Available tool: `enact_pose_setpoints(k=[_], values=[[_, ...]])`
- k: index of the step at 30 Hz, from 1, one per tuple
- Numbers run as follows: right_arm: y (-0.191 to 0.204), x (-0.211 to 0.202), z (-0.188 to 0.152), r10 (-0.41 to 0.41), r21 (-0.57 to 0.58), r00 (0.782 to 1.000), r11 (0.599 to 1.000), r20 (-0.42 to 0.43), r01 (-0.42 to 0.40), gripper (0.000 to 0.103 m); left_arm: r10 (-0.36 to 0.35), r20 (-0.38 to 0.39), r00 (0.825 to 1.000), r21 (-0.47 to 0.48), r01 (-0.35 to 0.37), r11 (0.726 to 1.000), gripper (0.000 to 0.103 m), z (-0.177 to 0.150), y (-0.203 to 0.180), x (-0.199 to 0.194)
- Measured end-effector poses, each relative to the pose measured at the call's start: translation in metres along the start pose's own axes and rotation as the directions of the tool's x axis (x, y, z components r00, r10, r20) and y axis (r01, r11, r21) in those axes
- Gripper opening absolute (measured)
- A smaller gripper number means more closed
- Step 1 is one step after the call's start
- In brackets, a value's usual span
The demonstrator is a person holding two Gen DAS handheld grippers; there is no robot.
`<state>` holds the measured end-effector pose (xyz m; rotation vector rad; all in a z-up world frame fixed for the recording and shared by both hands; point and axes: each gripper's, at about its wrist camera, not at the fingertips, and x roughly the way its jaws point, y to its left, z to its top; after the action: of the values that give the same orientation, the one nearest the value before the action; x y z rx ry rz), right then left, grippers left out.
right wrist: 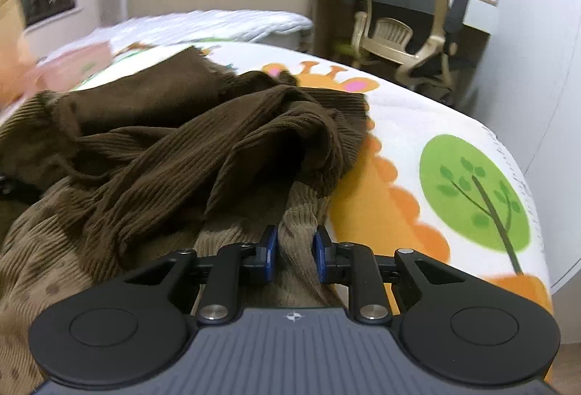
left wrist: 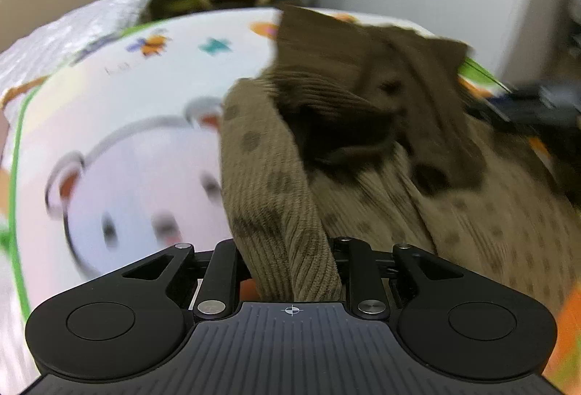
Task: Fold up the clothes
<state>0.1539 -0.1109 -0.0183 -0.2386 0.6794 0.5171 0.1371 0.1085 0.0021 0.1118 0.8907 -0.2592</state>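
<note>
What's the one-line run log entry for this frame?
phase: grasp for fold | left gripper: shut on brown garment | right gripper: shut on same garment's tan edge | surface: cartoon bedsheet | fold: not yet done

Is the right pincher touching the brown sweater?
Touching. The right wrist view shows the right gripper with blue pads pinching a fold of the brown sweater.

Brown ribbed corduroy garment [right wrist: 152, 155] lies crumpled on the bed. Lighter dotted panels adjoin darker plain fabric.

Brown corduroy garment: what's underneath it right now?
The brown corduroy garment lies on a cartoon-print sheet; bear, giraffe and tree prints show beside it. The print beneath the cloth is hidden.
</note>
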Motion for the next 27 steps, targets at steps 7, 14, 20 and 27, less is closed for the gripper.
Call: enact_pose_setpoints(k=[7,14,20,27], values=[[0.048,-0.053,-0.018,-0.027,-0.322,0.990,0.944,0.137,0.070,0.042,0.026,0.053,0.998,0.184,-0.036,0.982,0.045,-0.035,-0.044,-0.076],[0.065,-0.057,0.005,0.250,-0.076,0.966,0.966,0.067,-0.245,0.076,0.005,0.182,0.983,0.299,-0.060,0.952,0.080,-0.008,-0.061,-0.115],[0.064,-0.038,0.008,0.279,-0.033,0.957,0.960,0.073,-0.277,0.011,-0.049,0.241,0.969,0.300,-0.026,0.954,0.093,0.025,-0.071,-0.108],[-0.084,-0.106,0.042,-0.205,0.249,0.926,0.960,0.318,0.127,0.008,-0.129,0.142,0.981,0.380,0.066,0.922,0.093,0.043,-0.101,-0.037]])
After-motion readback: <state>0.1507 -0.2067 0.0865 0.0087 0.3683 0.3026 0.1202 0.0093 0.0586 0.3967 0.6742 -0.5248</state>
